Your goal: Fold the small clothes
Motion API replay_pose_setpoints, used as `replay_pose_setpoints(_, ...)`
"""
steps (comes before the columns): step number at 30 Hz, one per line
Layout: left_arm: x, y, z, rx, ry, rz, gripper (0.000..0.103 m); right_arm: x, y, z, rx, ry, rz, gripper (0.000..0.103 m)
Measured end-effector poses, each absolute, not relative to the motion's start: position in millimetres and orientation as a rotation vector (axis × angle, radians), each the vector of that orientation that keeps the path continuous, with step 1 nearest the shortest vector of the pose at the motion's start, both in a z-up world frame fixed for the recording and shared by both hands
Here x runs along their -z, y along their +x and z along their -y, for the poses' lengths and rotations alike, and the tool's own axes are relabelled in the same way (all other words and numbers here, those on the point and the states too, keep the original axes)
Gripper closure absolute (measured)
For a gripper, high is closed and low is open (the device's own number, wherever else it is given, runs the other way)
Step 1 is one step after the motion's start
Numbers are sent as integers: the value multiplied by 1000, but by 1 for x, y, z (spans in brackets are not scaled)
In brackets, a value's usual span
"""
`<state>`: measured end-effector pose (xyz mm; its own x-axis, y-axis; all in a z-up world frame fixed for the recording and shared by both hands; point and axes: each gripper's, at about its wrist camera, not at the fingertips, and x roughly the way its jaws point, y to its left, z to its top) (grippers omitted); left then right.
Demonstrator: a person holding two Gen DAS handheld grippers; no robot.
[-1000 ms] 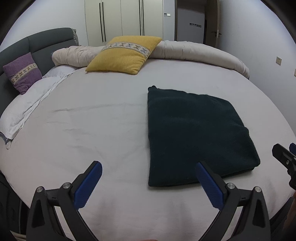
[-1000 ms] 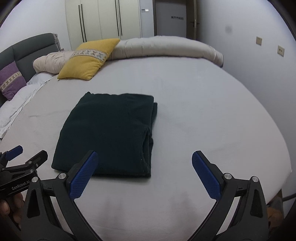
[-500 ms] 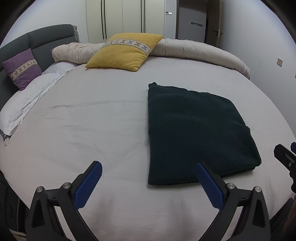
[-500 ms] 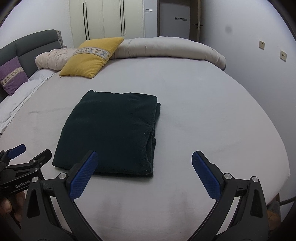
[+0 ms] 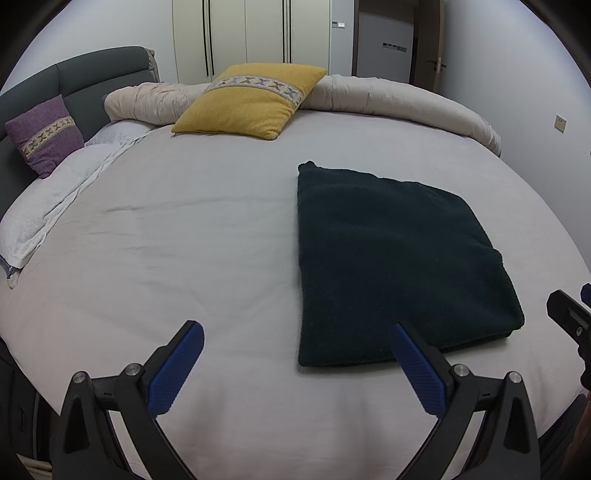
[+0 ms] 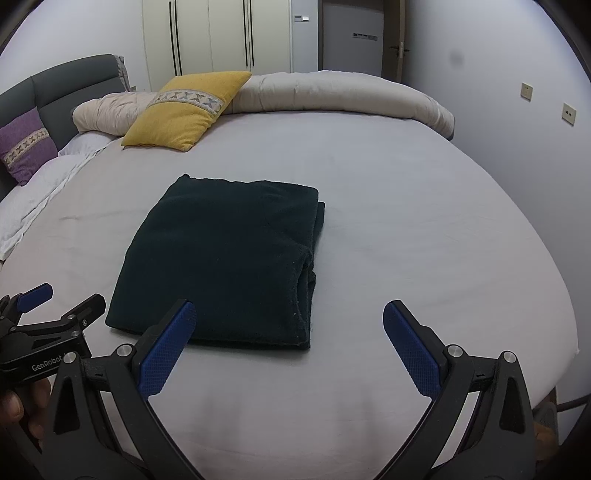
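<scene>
I find both jaws spread wide and empty: left gripper, right gripper. Risk: snagging the folded dark garment would undo its layers.

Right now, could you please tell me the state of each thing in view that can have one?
dark green garment: folded into a rectangle, lying flat on the bed, held by nothing.
left gripper: open, fingers spread, empty.
right gripper: open, fingers spread, empty.
yellow cushion: leaning against the rolled duvet.
duvet: rolled up along the far edge.
wardrobe doors: closed.
</scene>
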<state>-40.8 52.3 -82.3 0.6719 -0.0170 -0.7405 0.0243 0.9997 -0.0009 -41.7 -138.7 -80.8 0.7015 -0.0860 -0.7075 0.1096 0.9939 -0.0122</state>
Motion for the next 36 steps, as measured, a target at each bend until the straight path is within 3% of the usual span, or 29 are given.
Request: replay_pose_setpoints(36, 83, -42, -55, 24, 7, -836, 0, 84, -43, 135, 105, 38, -792, 0)
